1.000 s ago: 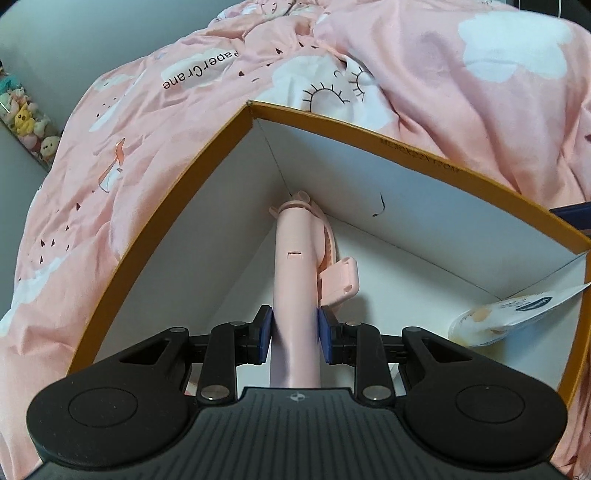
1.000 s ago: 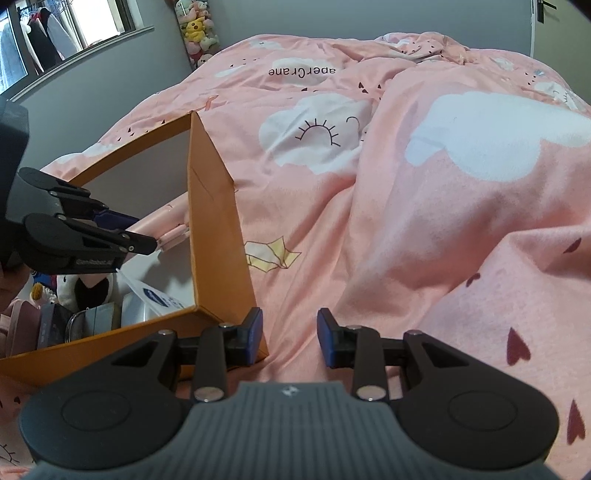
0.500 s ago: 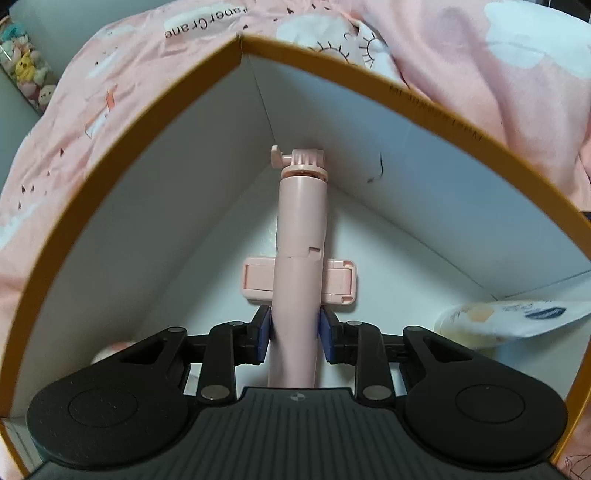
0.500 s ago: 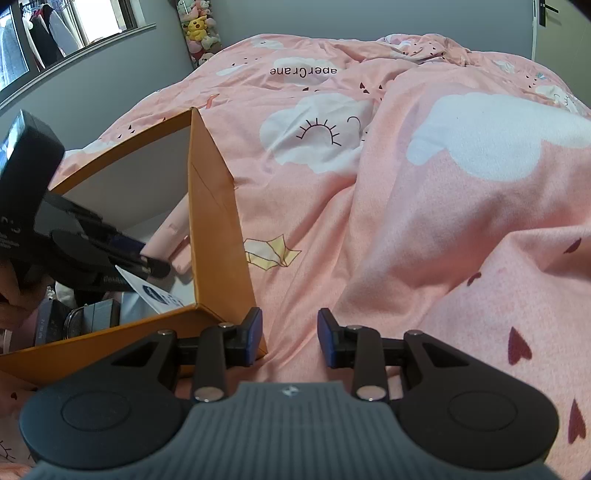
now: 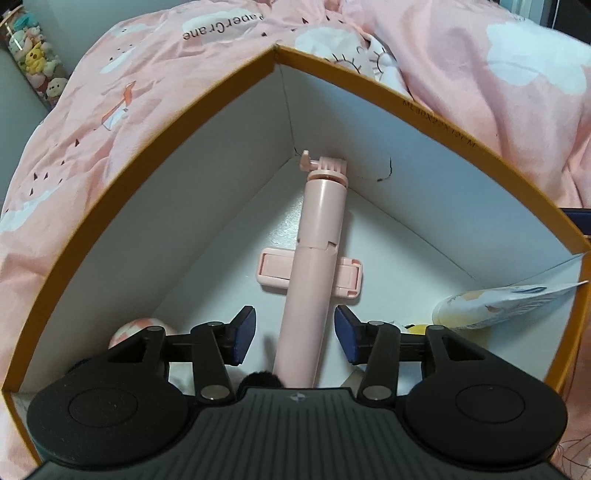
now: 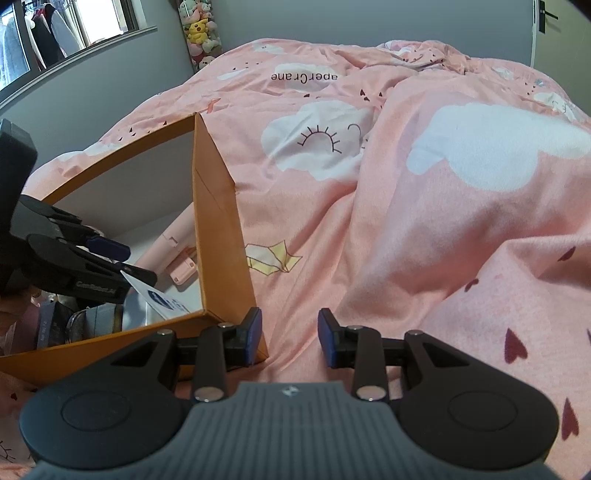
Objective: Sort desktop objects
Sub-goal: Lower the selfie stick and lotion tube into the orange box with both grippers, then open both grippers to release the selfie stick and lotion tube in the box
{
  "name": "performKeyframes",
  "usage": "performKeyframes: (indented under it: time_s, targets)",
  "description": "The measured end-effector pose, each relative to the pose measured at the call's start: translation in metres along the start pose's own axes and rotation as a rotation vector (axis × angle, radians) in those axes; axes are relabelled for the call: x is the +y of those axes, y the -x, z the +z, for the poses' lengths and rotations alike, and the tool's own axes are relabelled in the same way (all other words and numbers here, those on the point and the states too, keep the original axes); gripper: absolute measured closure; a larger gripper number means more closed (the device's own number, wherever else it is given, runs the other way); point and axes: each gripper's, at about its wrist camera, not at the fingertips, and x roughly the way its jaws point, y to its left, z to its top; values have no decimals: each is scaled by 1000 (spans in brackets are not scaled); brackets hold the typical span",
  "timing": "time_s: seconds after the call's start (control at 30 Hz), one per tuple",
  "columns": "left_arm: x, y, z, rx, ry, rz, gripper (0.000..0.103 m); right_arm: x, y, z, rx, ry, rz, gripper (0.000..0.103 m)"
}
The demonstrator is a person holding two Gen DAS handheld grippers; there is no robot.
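A pink selfie stick [image 5: 317,258] lies inside the orange box [image 5: 147,147], its head pointing into the far corner. My left gripper [image 5: 293,334] hangs over the stick's handle with its jaws opening; the blue pads [image 5: 245,332] stand clear of the stick on both sides. In the right wrist view the same box [image 6: 218,236] sits at the left with the stick [image 6: 173,243] and the left gripper [image 6: 122,262] inside it. My right gripper [image 6: 290,338] hovers over the pink duvet by the box's near corner, its fingers apart with nothing between them.
Inside the box lie a white tube [image 5: 480,306], a pink-white ball [image 5: 135,330], a yellow item [image 5: 417,328] and dark items [image 6: 85,317]. A pink cloud-print duvet [image 6: 406,221] covers the bed. Plush toys [image 6: 199,29] stand by the grey wall.
The left gripper lowered the selfie stick into the box, rolled it so the phone clamp lies flat, then spread its jaws off it. The right gripper stayed still.
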Motion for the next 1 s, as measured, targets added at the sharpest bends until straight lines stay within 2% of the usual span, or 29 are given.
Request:
performKeyframes:
  time_s: [0.23, 0.57, 0.77, 1.0]
  targets:
    - [0, 27, -9, -44, 34, -3, 43, 6, 12, 3, -32, 29, -14, 67]
    - [5, 80, -25, -117, 134, 44, 42, 31, 43, 6, -184, 135, -41, 67]
    - [10, 110, -44, -161, 203, 91, 42, 48, 59, 6, -254, 185, -3, 67]
    - [7, 133, -74, -201, 318, 135, 42, 64, 68, 4, -254, 195, 103, 66]
